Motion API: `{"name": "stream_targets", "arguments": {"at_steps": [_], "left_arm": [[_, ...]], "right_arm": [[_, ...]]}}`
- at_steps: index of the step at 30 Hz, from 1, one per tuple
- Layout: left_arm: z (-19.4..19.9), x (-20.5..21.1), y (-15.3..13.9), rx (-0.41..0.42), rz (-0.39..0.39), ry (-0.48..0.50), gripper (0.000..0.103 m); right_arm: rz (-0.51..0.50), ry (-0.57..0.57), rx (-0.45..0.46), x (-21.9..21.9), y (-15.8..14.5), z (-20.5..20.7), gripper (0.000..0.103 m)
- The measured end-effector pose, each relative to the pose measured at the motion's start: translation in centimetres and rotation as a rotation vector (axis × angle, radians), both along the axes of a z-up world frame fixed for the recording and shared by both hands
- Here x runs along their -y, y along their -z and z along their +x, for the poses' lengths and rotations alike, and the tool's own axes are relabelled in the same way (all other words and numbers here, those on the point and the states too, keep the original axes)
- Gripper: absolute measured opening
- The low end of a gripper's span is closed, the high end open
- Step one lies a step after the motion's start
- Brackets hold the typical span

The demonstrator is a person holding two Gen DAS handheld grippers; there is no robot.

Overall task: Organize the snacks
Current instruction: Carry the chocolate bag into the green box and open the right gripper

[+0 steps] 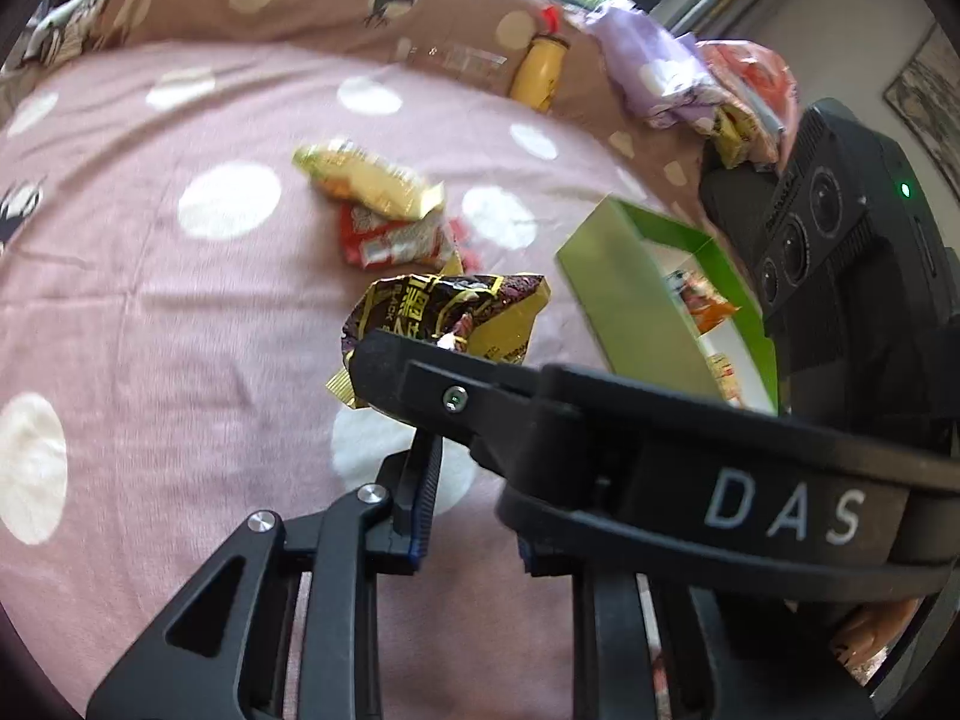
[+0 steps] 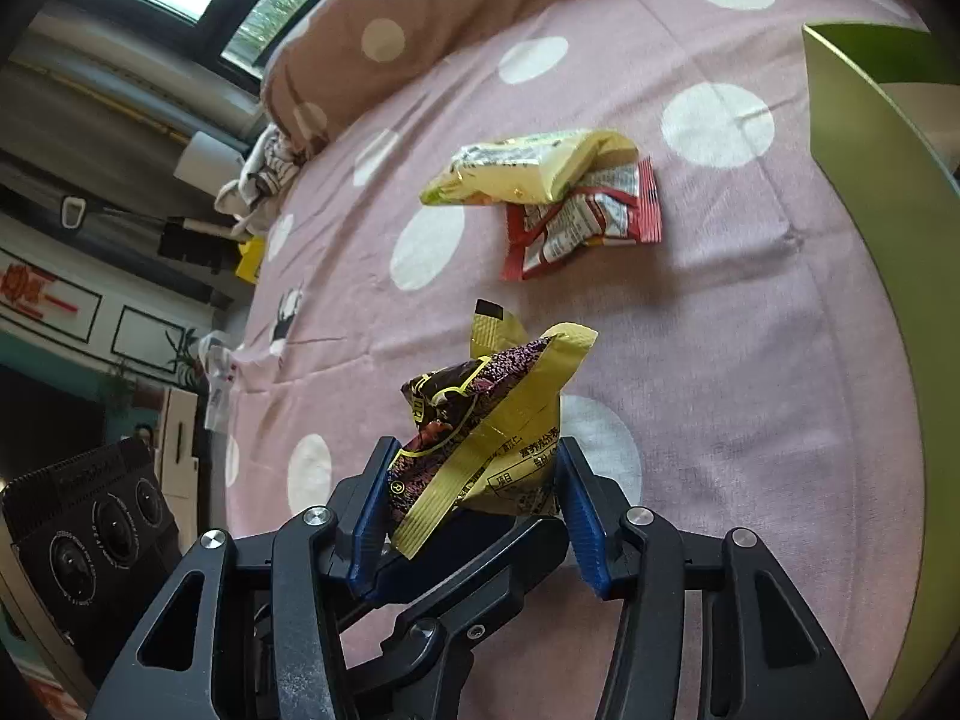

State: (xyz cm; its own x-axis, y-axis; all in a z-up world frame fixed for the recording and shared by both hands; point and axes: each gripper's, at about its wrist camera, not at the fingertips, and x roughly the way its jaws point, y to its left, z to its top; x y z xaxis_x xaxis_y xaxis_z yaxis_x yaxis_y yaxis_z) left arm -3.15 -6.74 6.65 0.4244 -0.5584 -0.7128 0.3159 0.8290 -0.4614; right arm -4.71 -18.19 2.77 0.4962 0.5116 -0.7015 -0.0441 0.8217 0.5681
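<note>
Left wrist view: we see black-and-gold snack packet (image 1: 456, 318) above bed (image 1: 150, 300), beside green box (image 1: 630, 300); left claw (image 1: 468, 480) clenched, empty.

Right wrist view: right claw (image 2: 474, 510) grasping packet; we judge it light, crinkly, slippery; hold mid-body.

The bedsheet (image 2: 750, 312) was dusty pink with large white dots and a few small dark animal figures. The pillow (image 1: 336, 6) behind it was brown, with cream dots and the same dark figures. One snack packet (image 2: 480, 420) was dark purple and black with gold-yellow bands and edges. A second packet (image 2: 528, 171) was pale yellow with some green at one end; the packet under it (image 2: 591, 222) was red and white with fine print. The box (image 1: 624, 294) was lime green outside, white inside. A bottle (image 1: 540, 75) was yellow with a red cap. The right gripper's pads (image 2: 579, 516) were blue on a black frame.
</note>
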Motion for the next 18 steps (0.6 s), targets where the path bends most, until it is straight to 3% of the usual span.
{"name": "stream_targets", "arguments": {"at_steps": [8, 18], "left_arm": [[-0.8, 3.8, -4.3, 0.159, 0.004, 0.077, 0.019], [-0.8, 11.6, -6.5, 0.246, 0.033, 0.236, 0.019]], "right_arm": [[0.050, 0.082, 0.178, 4.1, -4.6, -2.6, 0.054], [0.157, 0.294, 0.278, 11.9, -6.1, -5.6, 0.054]]}}
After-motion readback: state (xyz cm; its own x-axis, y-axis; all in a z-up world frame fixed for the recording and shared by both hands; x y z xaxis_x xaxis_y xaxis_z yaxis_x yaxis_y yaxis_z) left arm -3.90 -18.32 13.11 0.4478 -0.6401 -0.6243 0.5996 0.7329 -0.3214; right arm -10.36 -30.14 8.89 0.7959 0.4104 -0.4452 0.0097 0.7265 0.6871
